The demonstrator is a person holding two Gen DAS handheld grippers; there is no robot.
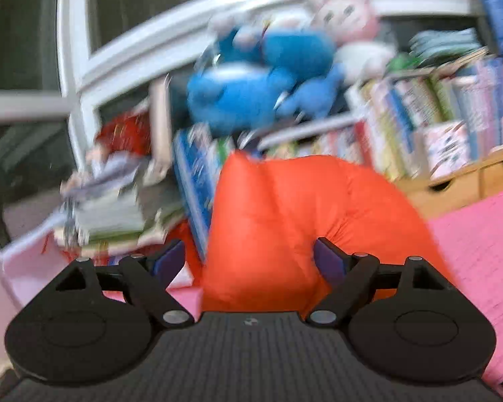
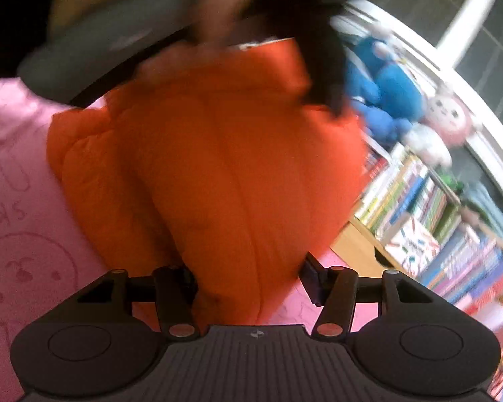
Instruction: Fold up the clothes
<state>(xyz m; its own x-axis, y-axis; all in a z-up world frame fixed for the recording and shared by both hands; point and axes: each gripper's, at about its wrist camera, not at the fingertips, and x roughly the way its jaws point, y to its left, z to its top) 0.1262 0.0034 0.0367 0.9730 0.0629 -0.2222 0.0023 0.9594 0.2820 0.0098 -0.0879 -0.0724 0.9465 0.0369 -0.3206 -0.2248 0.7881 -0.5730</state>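
A puffy orange jacket [image 1: 285, 207] lies bunched up on a pink cloth-covered surface [image 1: 479, 244]. In the left wrist view my left gripper [image 1: 248, 261] stands open around a fold of it. The right finger [image 1: 328, 261] is sunk against the fabric, and the left finger [image 1: 169, 263] is clear of it. In the right wrist view the orange jacket [image 2: 211, 154] fills the middle, and my right gripper [image 2: 248, 281] is shut on its near edge, with fabric filling the gap between both fingers. Both views are blurred.
Shelves packed with books [image 1: 436, 110] stand behind the jacket, with a blue plush toy [image 1: 251, 83] and a pink-and-white one [image 2: 449, 124] on top. A wooden drawer unit [image 1: 452, 184] sits below. A person's hand [image 2: 218, 10] and a grey object [image 2: 100, 43] hover over the jacket's far side.
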